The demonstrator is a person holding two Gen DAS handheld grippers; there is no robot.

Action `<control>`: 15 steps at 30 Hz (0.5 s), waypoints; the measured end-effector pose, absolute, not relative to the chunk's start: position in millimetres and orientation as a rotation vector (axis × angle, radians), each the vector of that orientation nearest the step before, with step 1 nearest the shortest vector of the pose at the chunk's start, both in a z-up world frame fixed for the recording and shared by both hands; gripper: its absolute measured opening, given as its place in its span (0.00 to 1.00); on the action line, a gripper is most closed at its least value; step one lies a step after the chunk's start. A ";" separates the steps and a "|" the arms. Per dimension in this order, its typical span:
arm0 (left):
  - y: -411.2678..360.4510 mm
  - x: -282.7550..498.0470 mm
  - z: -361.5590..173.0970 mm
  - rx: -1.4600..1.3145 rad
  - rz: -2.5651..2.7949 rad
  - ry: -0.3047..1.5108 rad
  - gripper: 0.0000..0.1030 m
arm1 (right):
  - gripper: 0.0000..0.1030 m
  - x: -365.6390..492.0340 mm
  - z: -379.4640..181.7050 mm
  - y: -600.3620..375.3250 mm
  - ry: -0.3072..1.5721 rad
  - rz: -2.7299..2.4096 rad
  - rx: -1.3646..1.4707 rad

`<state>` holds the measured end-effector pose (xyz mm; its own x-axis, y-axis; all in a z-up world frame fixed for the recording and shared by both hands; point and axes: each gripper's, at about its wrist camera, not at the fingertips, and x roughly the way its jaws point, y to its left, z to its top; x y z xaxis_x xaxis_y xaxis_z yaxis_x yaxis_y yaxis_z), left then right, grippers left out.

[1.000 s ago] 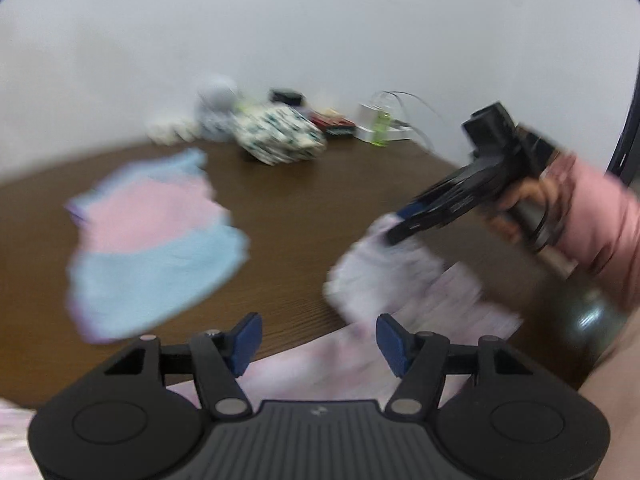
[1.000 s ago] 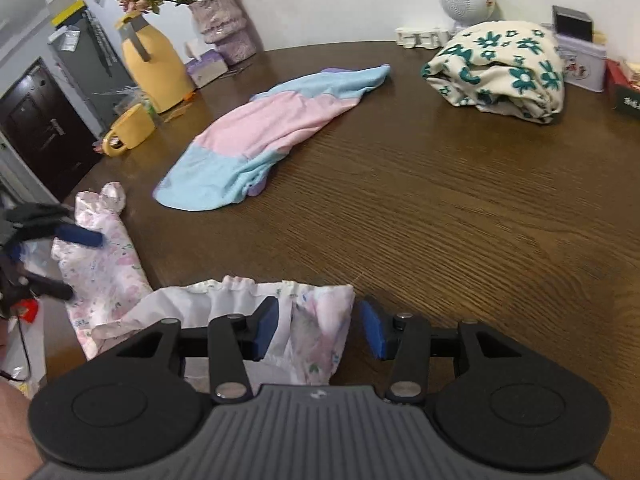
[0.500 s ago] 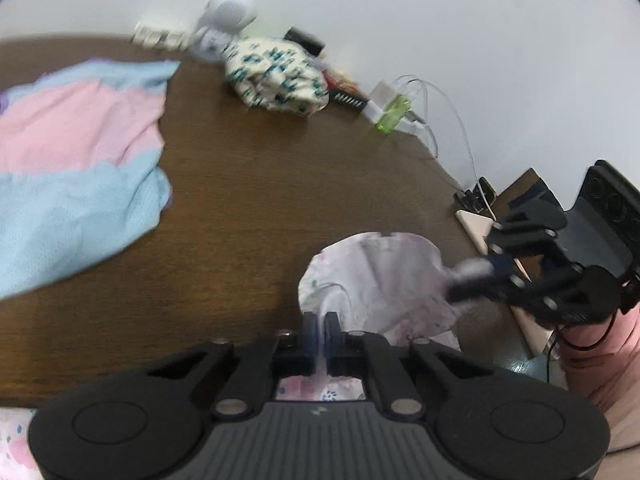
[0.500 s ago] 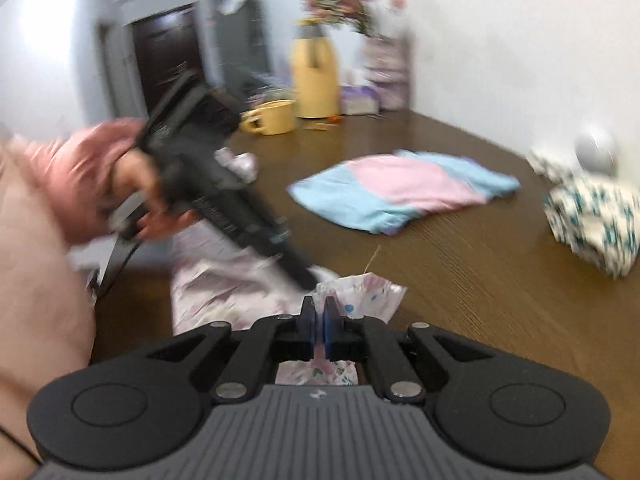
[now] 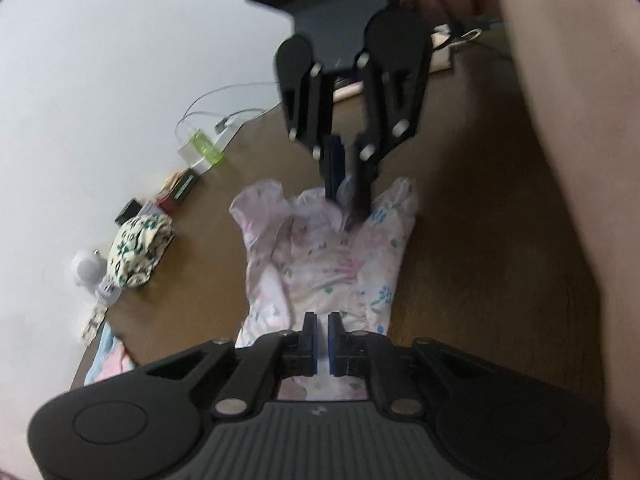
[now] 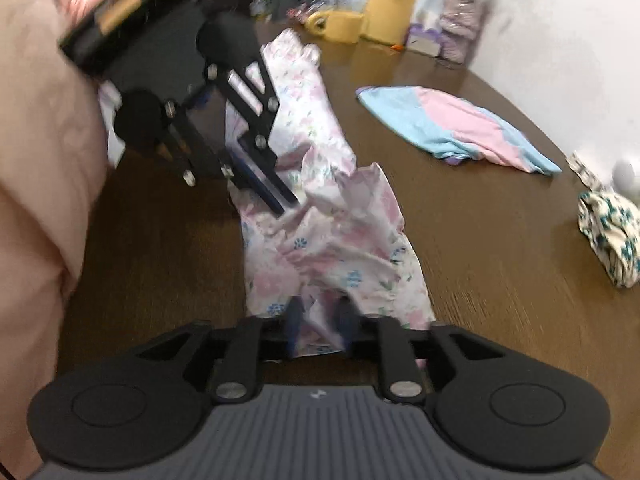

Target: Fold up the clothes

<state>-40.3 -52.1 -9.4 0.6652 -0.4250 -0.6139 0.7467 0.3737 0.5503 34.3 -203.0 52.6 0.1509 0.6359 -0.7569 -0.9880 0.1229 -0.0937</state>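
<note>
Now the white cloth with pink and blue flowers (image 5: 320,256) lies long on the brown wooden table (image 5: 460,240), stretched between both tools. The left tool (image 5: 322,338) pinches one end, opening slightly. The right tool (image 6: 318,330) opens around the other end.

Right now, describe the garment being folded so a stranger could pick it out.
On the round brown wooden table, it lies nearest the person, stretched between both grippers. This white floral garment has small pink and blue flowers, unlike the plain pink-and-blue top and the green-flowered cream bundle.
</note>
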 end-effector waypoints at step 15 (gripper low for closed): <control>18.5 -33.2 40.4 0.428 -0.564 0.460 0.29 | 0.21 110.7 66.0 -224.4 0.741 1.042 0.035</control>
<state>-33.2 18.5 40.4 0.7505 -0.4065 -0.5211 0.5921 0.7639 0.2568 110.7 -224.4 66.0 0.2880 0.7915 -0.5391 -0.7691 0.5266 0.3621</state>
